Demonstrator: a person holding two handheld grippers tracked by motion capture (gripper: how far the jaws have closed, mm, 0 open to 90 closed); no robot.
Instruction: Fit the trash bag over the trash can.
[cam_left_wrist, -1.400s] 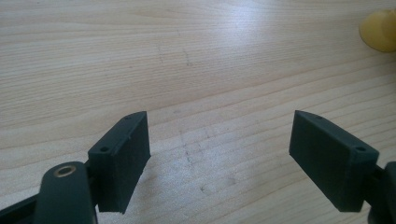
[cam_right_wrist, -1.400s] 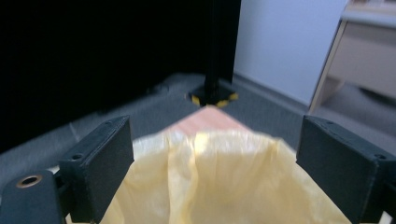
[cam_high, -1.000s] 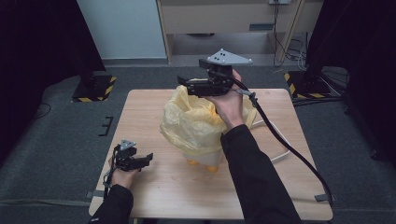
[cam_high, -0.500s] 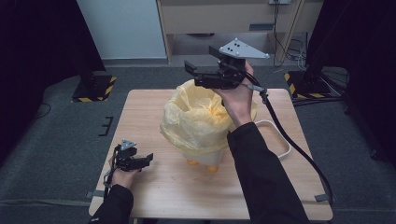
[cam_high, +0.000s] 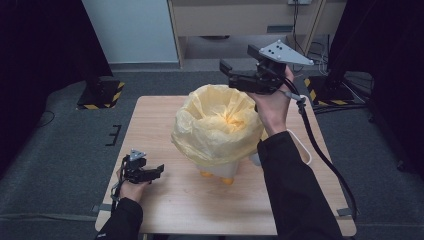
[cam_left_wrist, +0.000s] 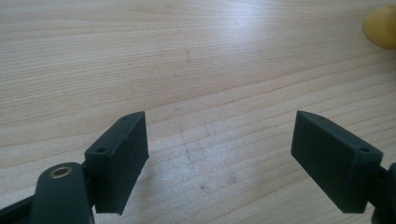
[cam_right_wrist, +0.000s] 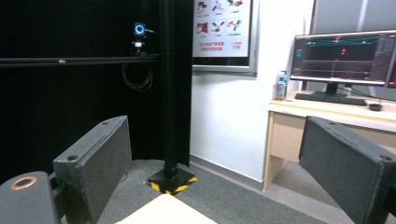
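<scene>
The yellow bag (cam_high: 217, 132) already lines the small bin (cam_high: 220, 175). The right gripper (cam_high: 235, 75), at 1 o'clock, and the left gripper (cam_high: 152, 172), at 8 o'clock, have wide, empty jaws. Little looks left.

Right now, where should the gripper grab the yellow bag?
Probably the bag's turned-over rim on the right side, coming down from above with the open right gripper raised there. The thin film hangs loose over the bin's edge, so a fold should pinch easily.
</scene>
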